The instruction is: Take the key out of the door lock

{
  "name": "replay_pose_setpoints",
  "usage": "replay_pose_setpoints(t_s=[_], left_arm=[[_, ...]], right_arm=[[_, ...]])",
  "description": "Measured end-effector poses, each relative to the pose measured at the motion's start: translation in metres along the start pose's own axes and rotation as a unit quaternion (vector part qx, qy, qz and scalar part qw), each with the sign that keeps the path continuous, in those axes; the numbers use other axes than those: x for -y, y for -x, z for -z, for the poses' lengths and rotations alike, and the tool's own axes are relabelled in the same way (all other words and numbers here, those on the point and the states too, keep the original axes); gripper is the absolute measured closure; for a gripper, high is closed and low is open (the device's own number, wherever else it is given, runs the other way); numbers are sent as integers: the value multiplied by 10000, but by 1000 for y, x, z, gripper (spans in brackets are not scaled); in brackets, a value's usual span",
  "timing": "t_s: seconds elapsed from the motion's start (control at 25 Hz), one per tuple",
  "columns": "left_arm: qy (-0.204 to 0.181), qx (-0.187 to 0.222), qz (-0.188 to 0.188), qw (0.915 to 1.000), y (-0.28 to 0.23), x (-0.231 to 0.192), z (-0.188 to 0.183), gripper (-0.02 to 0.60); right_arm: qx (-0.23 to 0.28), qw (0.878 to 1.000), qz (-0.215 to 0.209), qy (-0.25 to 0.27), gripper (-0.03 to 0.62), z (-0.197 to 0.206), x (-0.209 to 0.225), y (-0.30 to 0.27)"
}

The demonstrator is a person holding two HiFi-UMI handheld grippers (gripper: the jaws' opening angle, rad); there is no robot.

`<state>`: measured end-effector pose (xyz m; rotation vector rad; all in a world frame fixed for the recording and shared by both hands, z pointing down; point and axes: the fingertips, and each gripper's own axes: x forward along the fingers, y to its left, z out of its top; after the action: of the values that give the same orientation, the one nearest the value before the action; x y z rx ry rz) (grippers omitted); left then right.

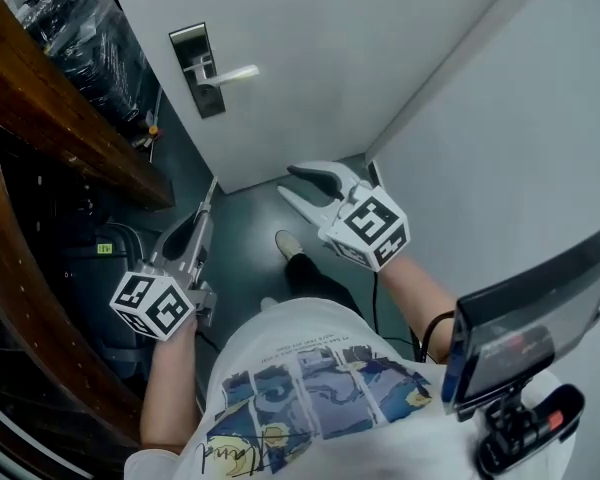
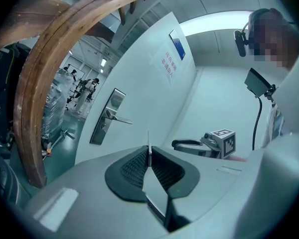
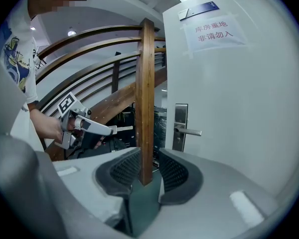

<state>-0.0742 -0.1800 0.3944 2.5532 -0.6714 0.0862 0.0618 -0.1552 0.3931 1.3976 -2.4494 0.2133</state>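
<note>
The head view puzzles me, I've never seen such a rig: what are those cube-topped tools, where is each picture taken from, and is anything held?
A person holds a grey two-jaw gripper in each hand. The head view looks down from a head camera; the other two cameras ride on the grippers. Ahead is a white door with a silver lock plate and lever handle; a brown wooden handrail runs at the left. The left gripper is shut on a thin pale strip, probably the key. The right gripper is open and empty.
</note>
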Motion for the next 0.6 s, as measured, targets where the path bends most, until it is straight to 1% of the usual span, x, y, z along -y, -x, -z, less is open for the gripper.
replay_pose_setpoints(t_s=[0.2,0.32,0.6], left_arm=[[-248,-199,-28,9995,3,8,4,560],[-283,-252,-9,9993,5,9,5,560],[-483,-326,-113,9982,14,9,6,560]], right_arm=[[-17,10000,-1,32,503,-1,-9,7],[-5,10000,-8,72,519,-3,-13,11],[40,9999,61,136,550,-5,-21,20]])
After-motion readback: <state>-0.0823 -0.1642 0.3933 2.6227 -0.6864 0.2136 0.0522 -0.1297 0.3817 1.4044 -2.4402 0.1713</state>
